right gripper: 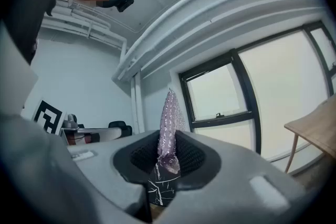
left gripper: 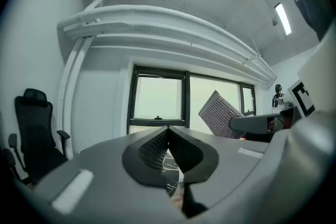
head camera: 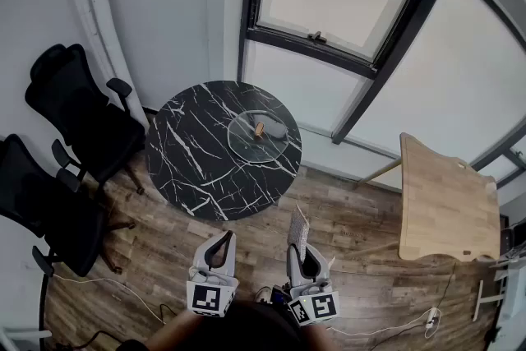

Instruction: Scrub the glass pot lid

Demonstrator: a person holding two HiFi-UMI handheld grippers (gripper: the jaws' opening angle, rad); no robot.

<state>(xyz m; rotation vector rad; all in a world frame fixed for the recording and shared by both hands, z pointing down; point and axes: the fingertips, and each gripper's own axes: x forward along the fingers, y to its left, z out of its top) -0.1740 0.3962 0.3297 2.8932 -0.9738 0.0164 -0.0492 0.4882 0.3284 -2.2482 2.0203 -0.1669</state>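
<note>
Basically nothing scrubbed yet: left gripper (head camera: pixel 219 247) jaws closed on nothing, glass pot lid (head camera: pixel 251 145) lying by the far right edge of the round marble table (head camera: pixel 193 173), well apart from both grippers, right gripper (head camera: pixel 306 257) pinching a mesh scrub cloth (head camera: pixel 298 228), so all scrubbing remains.

No legible text, brand, number or sign is noted. Only black-and-white square patterns are seen on the left marker cube (head camera: pixel 209 299) and the right marker cube (head camera: pixel 316 307); no characters are carried.
</note>
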